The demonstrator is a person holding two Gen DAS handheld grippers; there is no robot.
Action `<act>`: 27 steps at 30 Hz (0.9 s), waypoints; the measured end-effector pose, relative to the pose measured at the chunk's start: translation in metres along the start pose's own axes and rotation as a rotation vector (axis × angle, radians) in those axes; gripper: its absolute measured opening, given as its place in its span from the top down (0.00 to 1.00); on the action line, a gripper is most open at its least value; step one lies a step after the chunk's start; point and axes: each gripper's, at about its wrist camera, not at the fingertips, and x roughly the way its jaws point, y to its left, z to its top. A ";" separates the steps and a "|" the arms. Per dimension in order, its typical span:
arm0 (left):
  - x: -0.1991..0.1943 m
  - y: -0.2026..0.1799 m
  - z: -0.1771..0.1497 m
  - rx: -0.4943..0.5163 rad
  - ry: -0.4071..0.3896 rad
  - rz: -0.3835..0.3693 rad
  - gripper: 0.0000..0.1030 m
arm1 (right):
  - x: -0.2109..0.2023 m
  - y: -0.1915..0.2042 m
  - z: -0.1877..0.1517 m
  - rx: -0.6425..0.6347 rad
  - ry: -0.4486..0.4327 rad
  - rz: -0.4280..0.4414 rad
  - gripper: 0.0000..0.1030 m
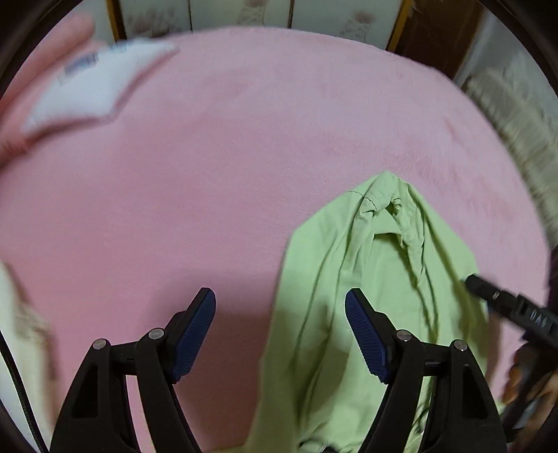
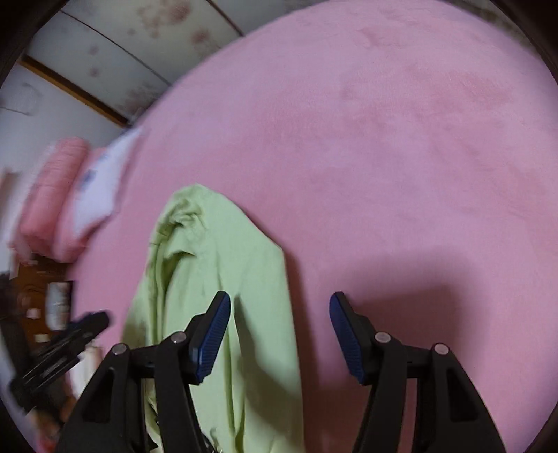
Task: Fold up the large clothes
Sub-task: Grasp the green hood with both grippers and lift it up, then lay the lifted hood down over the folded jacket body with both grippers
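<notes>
A light green garment (image 1: 369, 296) lies bunched in a long heap on the pink blanket (image 1: 244, 156). My left gripper (image 1: 280, 303) hovers open over the garment's left edge, with nothing between its blue pads. The right gripper's finger (image 1: 488, 296) shows at the garment's right side in this view. In the right wrist view the same green garment (image 2: 216, 278) runs under my right gripper (image 2: 280, 306), which is open and empty, its left pad above the cloth and its right pad above the pink blanket (image 2: 383, 156). The left gripper (image 2: 69, 341) appears blurred at the lower left.
A folded white and pink pile (image 1: 90, 83) sits at the blanket's far left corner, seen again as the pile (image 2: 80, 198) in the right wrist view. Flowered panels (image 1: 244, 14) stand behind. Cream fabric (image 1: 516, 115) lies off the right edge.
</notes>
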 end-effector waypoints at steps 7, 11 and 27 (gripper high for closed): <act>0.056 0.018 0.004 -0.122 0.080 -0.154 0.72 | 0.013 0.009 0.001 -0.108 -0.033 0.126 0.91; 0.058 0.010 0.005 -0.095 0.081 -0.274 0.95 | 0.009 0.028 -0.003 -0.187 -0.043 0.144 0.95; -0.117 0.005 -0.057 0.253 -0.188 -0.556 0.96 | -0.121 0.086 -0.074 -0.445 -0.181 0.394 0.96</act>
